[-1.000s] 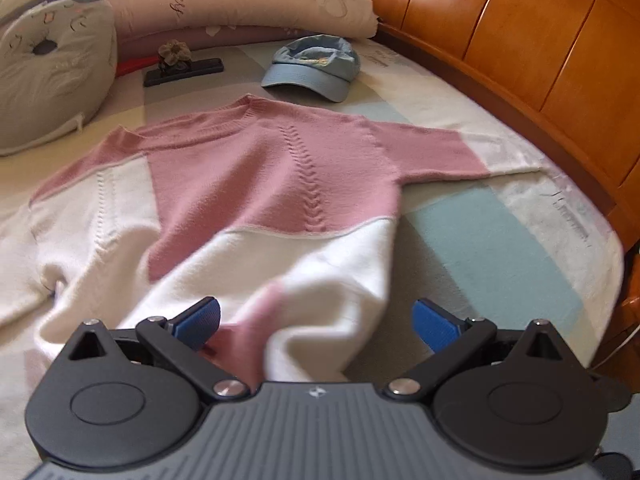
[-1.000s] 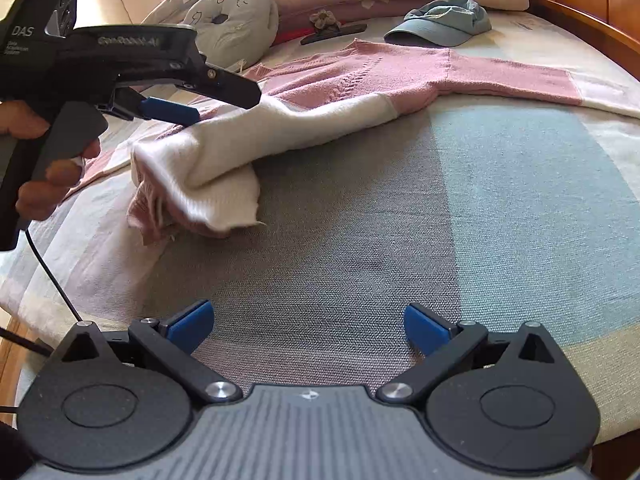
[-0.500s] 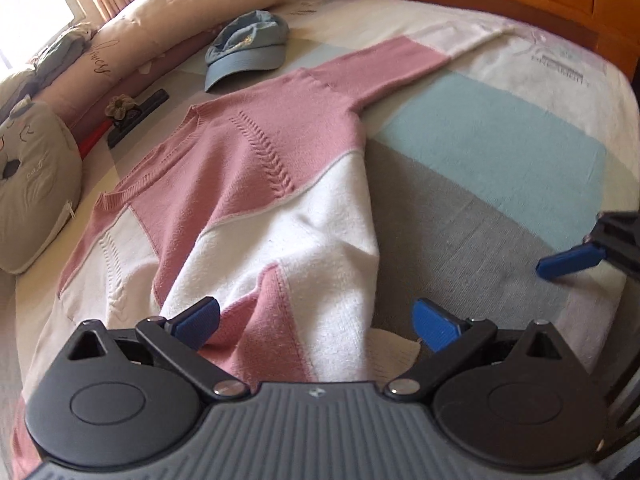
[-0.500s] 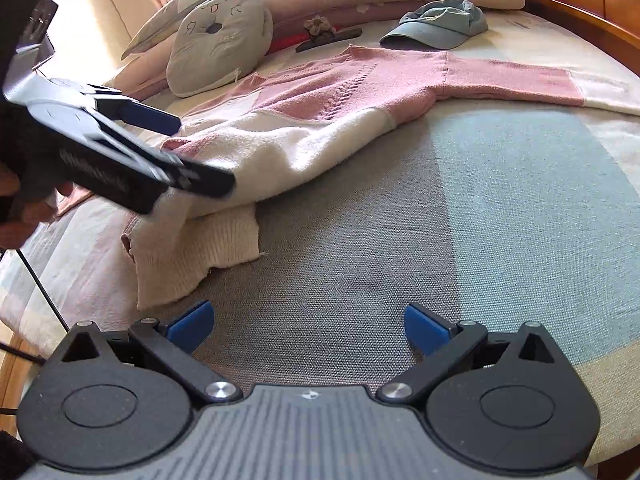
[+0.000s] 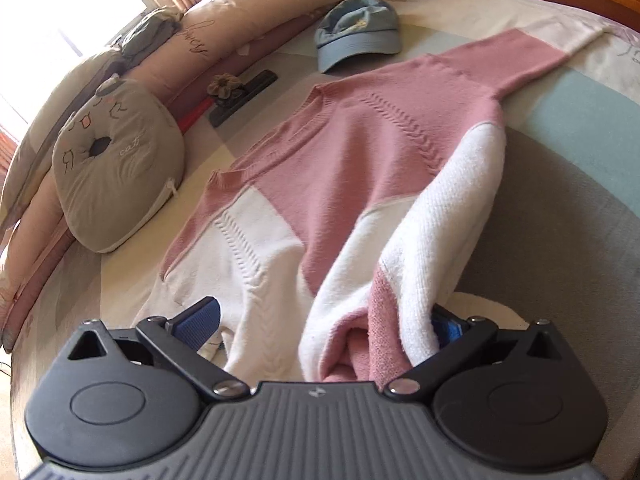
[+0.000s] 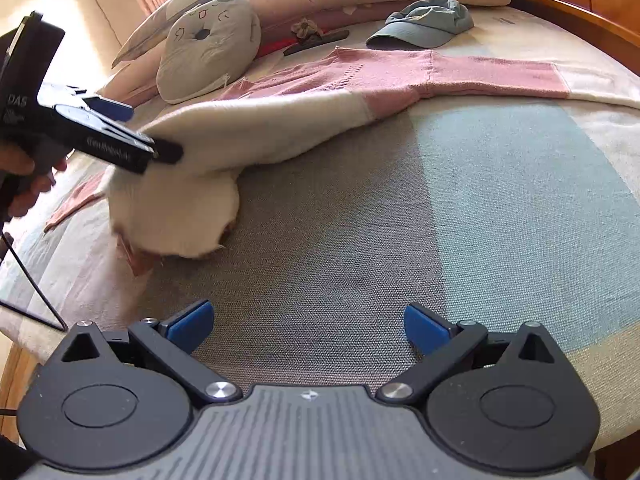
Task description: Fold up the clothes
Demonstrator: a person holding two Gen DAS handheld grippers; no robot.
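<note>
Striped bedspread (image 6: 500,184), pink-and-white knit sweater (image 5: 360,152) spread on it near blue cap (image 5: 356,32), white hem bunched between spread fingers of left gripper (image 5: 328,320), unclamped, right gripper (image 6: 306,324) released over bare cover

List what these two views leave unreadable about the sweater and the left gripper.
- Left wrist view: sweater hem bunches over the left gripper, hiding one pad and whether anything is pinched.
- Right wrist view: the hem beneath that gripper is motion-blurred; the far white cuff runs off the right edge.
</note>
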